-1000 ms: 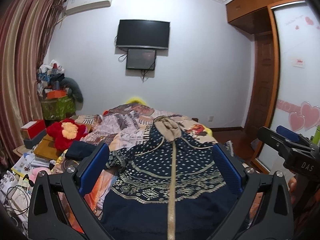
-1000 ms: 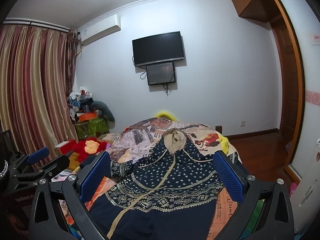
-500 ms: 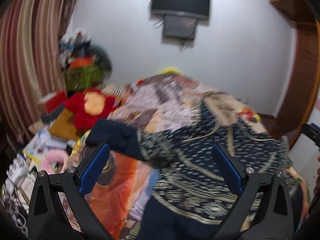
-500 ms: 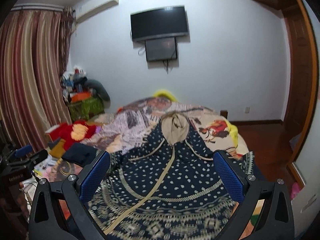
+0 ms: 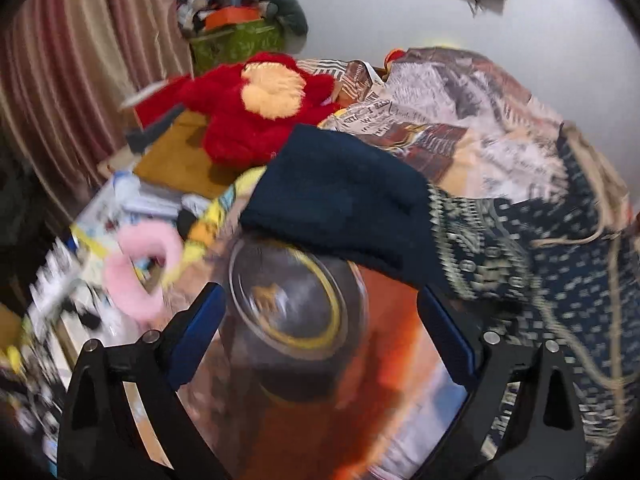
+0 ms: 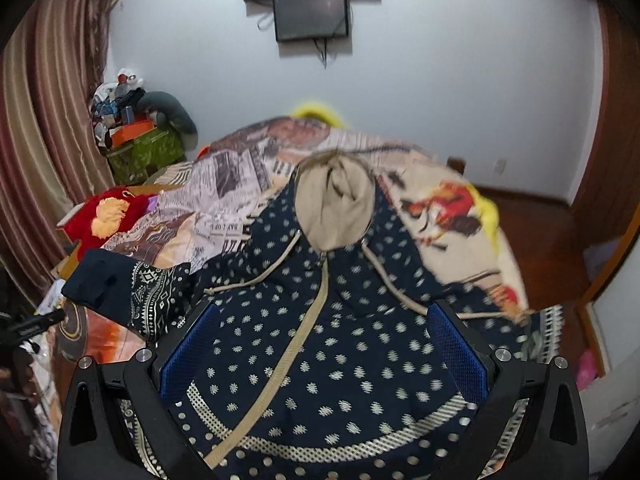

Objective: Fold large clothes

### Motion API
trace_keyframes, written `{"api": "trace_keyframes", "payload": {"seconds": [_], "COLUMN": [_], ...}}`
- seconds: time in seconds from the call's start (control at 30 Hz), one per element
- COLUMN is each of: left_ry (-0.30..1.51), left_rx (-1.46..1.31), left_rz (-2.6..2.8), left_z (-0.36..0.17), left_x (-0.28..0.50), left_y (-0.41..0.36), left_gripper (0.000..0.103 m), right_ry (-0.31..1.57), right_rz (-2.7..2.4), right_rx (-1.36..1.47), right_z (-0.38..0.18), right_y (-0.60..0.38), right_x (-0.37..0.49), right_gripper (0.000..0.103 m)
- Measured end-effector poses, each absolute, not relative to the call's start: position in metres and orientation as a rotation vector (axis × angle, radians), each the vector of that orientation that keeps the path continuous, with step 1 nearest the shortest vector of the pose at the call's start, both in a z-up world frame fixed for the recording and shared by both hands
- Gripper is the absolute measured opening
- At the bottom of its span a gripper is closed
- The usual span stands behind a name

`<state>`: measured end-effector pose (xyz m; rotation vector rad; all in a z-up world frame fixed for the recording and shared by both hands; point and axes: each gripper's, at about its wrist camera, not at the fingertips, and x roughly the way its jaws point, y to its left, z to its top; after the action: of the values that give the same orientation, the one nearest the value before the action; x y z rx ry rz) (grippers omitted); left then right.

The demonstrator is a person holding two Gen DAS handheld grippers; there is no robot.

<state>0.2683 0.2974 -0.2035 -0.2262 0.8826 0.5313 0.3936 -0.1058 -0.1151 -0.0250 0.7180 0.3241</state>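
A large navy hooded garment with pale dots, a beige hood and a beige front strip lies spread on the bed. Its left sleeve stretches out to the left, ending in a plain navy cuff. My right gripper is open and empty, low over the garment's chest. My left gripper is open and empty, just short of the sleeve cuff; the body of the garment lies to its right. The left wrist view is blurred.
The bed has a printed bedspread. A red plush toy, a pink fluffy item and cluttered papers lie left of the bed. A curtain hangs at left. A wooden door and floor are at right.
My left gripper has swung left and down toward the sleeve cuff. My right gripper has dropped closer to the garment's chest. Both stay open.
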Motion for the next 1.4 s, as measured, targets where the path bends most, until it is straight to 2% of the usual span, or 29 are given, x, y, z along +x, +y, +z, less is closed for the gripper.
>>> {"api": "trace_keyframes", "payload": {"seconds": [0.2, 0.4, 0.47, 0.5, 0.57, 0.63, 0.7, 0.73, 0.9, 1.1, 1.23, 1.4], "left_ry": [0.875, 0.948, 0.997, 1.016, 1.008, 0.992, 0.983, 0.982, 0.933, 0.819, 0.76, 0.749], "left_rx": [-0.066, 0.051, 0.051, 0.041, 0.0, -0.017, -0.04, -0.053, -0.114, -0.191, -0.233, -0.238], "left_rz": [0.481, 0.422, 0.435, 0.44, 0.447, 0.454, 0.458, 0.455, 0.419, 0.293, 0.152, -0.015], "left_z": [-0.202, -0.218, -0.23, -0.235, -0.238, -0.235, -0.228, -0.225, -0.19, -0.116, -0.069, -0.046], "left_x": [0.307, 0.353, 0.365, 0.369, 0.37, 0.369, 0.367, 0.365, 0.357, 0.352, 0.358, 0.376], "left_y": [0.296, 0.288, 0.294, 0.297, 0.303, 0.305, 0.307, 0.308, 0.305, 0.279, 0.235, 0.165], "left_gripper": [0.095, 0.075, 0.064, 0.054, 0.051, 0.03, 0.016, 0.012, 0.011, 0.01, 0.01, 0.01], "right_ry": [0.797, 0.86, 0.875, 0.887, 0.903, 0.924, 0.942, 0.949, 0.948, 0.917, 0.892, 0.848], "right_rz": [0.334, 0.365, 0.383, 0.393, 0.404, 0.419, 0.433, 0.438, 0.451, 0.45, 0.45, 0.435], "right_rx": [-0.032, -0.125, -0.147, -0.165, -0.195, -0.229, -0.251, -0.264, -0.293, -0.251, -0.22, -0.212], "right_z": [-0.141, -0.163, -0.169, -0.173, -0.179, -0.186, -0.191, -0.194, -0.192, -0.171, -0.154, -0.134], "right_y": [-0.098, -0.073, -0.067, -0.061, -0.055, -0.048, -0.043, -0.041, -0.04, -0.054, -0.07, -0.097], "right_x": [0.425, 0.451, 0.457, 0.459, 0.461, 0.461, 0.46, 0.459, 0.451, 0.443, 0.432, 0.416], "right_gripper": [0.103, 0.103, 0.103, 0.103, 0.103, 0.103, 0.103, 0.103, 0.103, 0.103, 0.103, 0.103]}}
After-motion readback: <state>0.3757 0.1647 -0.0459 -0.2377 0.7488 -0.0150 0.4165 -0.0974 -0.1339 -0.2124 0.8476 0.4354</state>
